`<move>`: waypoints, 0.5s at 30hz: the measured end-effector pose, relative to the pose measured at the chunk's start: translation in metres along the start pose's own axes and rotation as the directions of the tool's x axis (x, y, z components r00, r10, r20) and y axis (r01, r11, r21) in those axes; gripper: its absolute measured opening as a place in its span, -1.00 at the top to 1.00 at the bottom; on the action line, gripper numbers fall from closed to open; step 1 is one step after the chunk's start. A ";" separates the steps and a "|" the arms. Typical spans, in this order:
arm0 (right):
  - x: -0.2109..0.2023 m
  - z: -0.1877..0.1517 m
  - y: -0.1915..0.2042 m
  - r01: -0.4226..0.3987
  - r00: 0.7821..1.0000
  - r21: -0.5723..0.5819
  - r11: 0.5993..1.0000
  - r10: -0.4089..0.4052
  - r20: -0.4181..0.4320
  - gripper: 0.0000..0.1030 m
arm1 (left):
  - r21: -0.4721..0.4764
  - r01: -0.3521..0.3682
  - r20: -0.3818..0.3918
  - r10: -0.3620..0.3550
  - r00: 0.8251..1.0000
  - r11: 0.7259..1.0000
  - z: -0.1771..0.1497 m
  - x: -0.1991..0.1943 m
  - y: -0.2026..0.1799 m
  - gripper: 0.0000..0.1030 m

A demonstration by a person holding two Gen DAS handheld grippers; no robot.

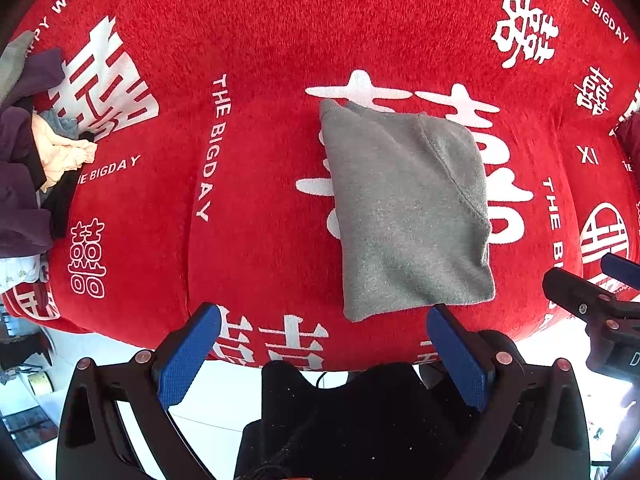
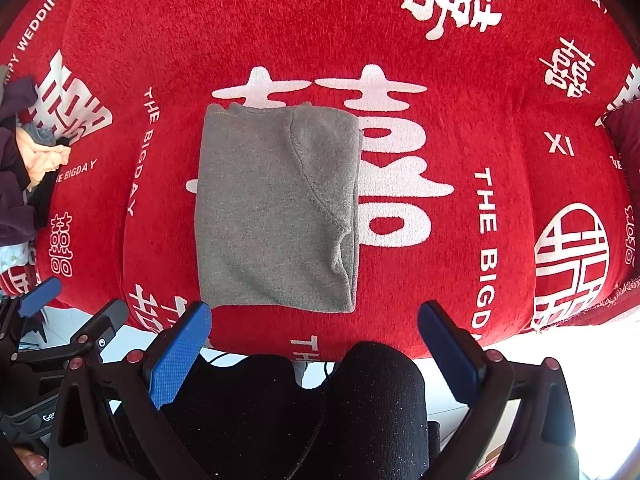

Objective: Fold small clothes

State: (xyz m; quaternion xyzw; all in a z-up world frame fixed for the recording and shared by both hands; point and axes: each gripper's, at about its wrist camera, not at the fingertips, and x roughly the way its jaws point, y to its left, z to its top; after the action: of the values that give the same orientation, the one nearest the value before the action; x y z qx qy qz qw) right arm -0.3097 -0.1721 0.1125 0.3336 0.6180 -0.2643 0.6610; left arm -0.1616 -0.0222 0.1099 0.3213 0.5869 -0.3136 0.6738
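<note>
Both tongs, left (image 1: 324, 344) and right (image 2: 314, 336), wide open and empty, folded grey garment (image 2: 276, 208) seemingly just beyond their tips.

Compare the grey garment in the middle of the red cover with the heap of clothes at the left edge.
The grey garment lies flat, folded into a neat rectangle; the heap of clothes is crumpled and unfolded. The garment is one piece in a single colour; the heap mixes purple, peach, blue and black pieces. The garment sits just ahead of both open claws; the heap lies far off to the left. Both rest on the red cover.
</note>
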 end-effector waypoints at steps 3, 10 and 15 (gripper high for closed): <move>0.000 0.000 0.000 0.000 1.000 -0.001 1.000 0.000 0.000 -0.99 | 0.000 0.000 0.000 0.000 1.000 1.000 0.000 0.000 0.000 -1.00; -0.001 0.000 -0.001 0.002 1.000 0.000 1.000 -0.002 0.003 -0.99 | 0.002 0.001 0.002 -0.001 1.000 1.000 -0.002 0.000 -0.001 -1.00; -0.001 0.000 -0.001 0.002 1.000 0.001 1.000 -0.002 0.003 -0.99 | 0.002 0.005 0.001 -0.005 1.000 1.000 -0.003 -0.001 -0.002 -1.00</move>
State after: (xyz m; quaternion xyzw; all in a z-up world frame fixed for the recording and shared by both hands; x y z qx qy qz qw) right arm -0.3107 -0.1723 0.1134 0.3327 0.6174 -0.2658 0.6614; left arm -0.1655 -0.0209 0.1099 0.3205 0.5869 -0.3161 0.6730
